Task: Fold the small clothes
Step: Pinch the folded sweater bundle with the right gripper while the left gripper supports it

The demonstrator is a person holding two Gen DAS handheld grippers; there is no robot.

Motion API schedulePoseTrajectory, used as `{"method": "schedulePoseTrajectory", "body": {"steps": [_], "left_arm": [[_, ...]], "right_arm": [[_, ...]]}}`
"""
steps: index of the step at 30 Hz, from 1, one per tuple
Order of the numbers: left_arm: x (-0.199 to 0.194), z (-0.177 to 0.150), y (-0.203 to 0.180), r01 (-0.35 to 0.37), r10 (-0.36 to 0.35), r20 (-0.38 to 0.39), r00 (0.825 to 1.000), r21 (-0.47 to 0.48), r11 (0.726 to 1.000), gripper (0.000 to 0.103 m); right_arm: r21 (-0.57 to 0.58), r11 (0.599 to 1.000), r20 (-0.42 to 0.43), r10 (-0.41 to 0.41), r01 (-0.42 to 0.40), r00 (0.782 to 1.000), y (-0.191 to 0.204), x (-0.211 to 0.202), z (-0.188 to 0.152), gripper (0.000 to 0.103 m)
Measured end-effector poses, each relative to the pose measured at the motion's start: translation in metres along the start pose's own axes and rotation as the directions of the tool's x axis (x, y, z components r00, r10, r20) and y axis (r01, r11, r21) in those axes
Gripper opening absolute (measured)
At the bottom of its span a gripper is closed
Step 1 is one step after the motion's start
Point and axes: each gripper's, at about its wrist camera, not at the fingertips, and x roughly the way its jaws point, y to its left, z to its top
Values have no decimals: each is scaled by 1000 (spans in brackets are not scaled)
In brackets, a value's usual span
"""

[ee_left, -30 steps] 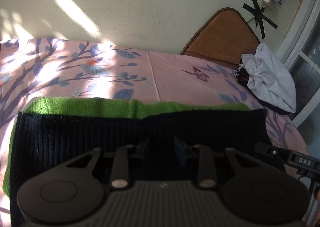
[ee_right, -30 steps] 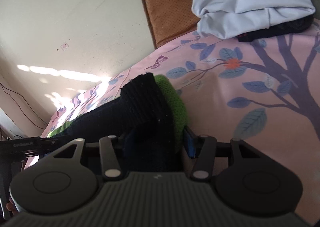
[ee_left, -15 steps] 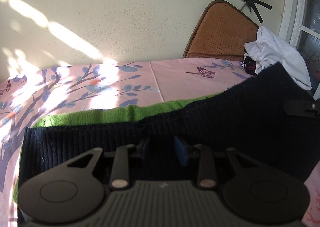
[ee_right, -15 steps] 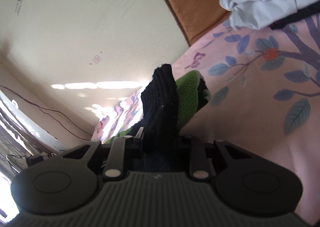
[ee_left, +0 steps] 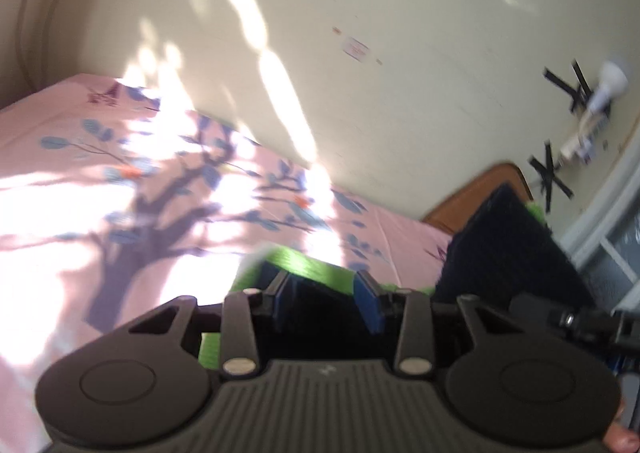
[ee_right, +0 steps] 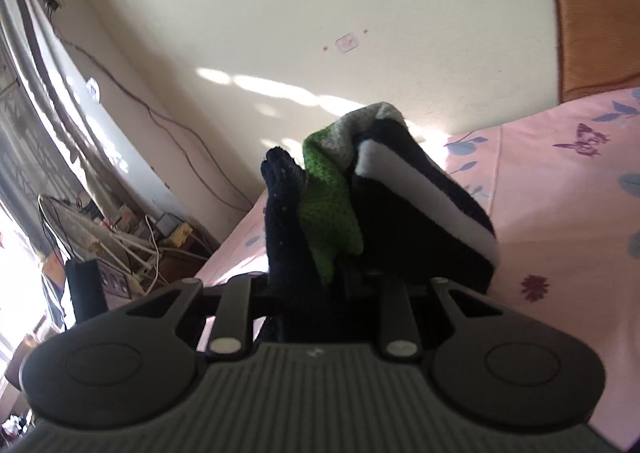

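A black ribbed knit garment with a green edge (ee_left: 308, 265) lies bunched between the blue pads of my left gripper (ee_left: 326, 299), whose jaws are opening; the cloth still fills the gap. Its other end (ee_left: 512, 245) stands lifted at the right, above the dark body of my right gripper (ee_left: 560, 317). In the right wrist view the garment (ee_right: 328, 205) shows black, green, grey and a white stripe, folded up on itself. My right gripper (ee_right: 324, 291) is shut on it and the cloth hides its pads. Below lies the pink flowered bedsheet (ee_left: 120, 213).
The bed (ee_right: 560, 193) runs along a cream wall. A brown cushion (ee_right: 592, 21) leans at the bed's far right corner. A taped power strip (ee_left: 580, 133) hangs on the wall by a window frame. Beyond the bed's left end is a cluttered stand with cables (ee_right: 132, 229).
The right gripper shut on the garment's end and lifted it off the bed. Both grippers swung left with the cloth and rolled. The white clothes pile left both views.
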Motion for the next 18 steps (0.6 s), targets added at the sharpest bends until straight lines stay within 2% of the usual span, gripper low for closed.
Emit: {"method": "schedulePoseTrajectory", "body": {"steps": [2,4,5,6,7,8,10,12,15,17,18], "left_arm": [[-17,9,20,-42,43,39,998,-34,999,35],[-27,14,30,-61,64,57,996,-45,997,37],[-30,16,33,-62,65,63,996,-48,997,40],[-31,17,34,-57,61,65,996,-49,997,43],[-30,17,33,-51,54,63,997,-46,998,45],[-29,17,31,-43,45,57,997,-37,998,45],[-27,14,25,-30,30,49,998,-14,999,45],[-26,12,20,-12,11,43,999,1,1000,45],[-25,10,11,16,-17,41,999,15,1000,45],[-23,9,5,33,-34,38,999,25,999,45],[-23,7,0,48,-49,35,998,34,998,45]], "right_arm": [[-62,998,-45,-22,19,999,17,29,-5,28],[-141,989,-106,-67,52,992,33,63,-17,38],[-193,979,-137,-90,63,986,39,79,-25,51],[-243,968,-175,-102,58,979,45,96,-35,60],[-282,959,-183,-88,33,979,51,107,-44,79],[-329,944,-164,-62,4,985,57,109,-52,91],[-403,914,-165,-27,-43,986,71,105,-60,90],[-418,898,-182,61,-134,981,73,87,-59,87],[-388,895,-144,177,-221,974,50,41,-45,67],[-339,918,-92,187,-207,978,33,17,-33,43],[-311,932,-59,175,-184,983,22,6,-24,37]]}}
